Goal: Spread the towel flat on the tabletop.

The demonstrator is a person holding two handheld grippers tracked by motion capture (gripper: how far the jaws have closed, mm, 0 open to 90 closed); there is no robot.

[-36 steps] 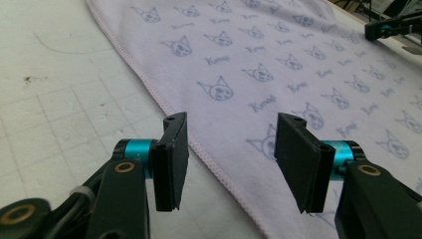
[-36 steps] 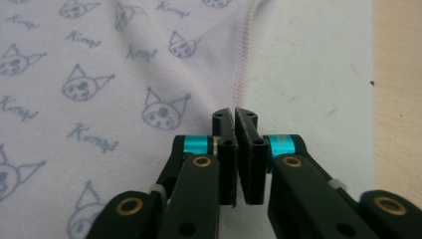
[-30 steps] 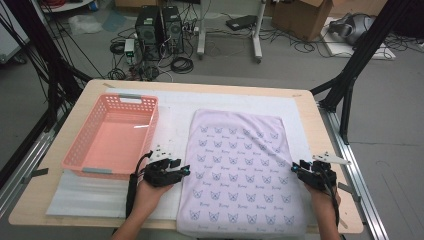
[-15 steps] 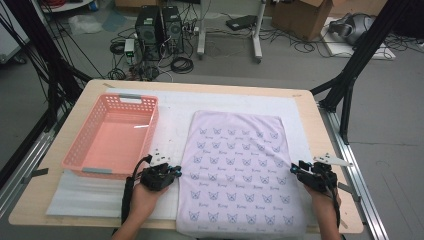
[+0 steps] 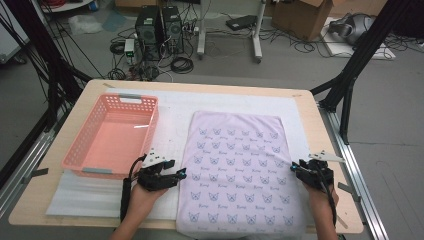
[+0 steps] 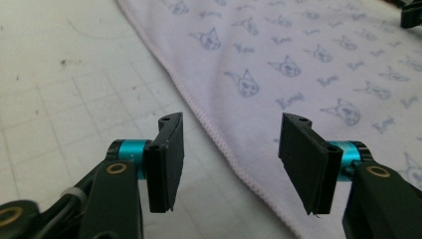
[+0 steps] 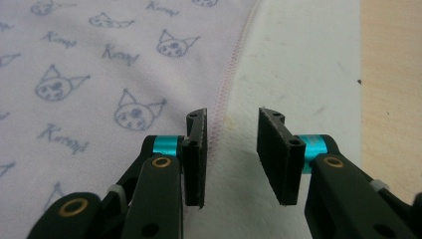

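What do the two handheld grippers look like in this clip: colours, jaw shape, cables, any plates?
Both the left gripper and right gripper are black, with flat rectangular black pads on teal collars and brass-coloured pivot rivets. Each carries a pale grey three-cornered plate on top and trails a black cable along the bare forearm.

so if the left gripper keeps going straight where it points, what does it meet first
Probably the towel's hemmed left edge, which runs between the open fingers of the left gripper; how high they ride above it is unclear.

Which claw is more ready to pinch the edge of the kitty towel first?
Probably the right claw: the towel hem runs right between its open jaws. The left claw, just opened wide, also straddles the hem, but more slanted.
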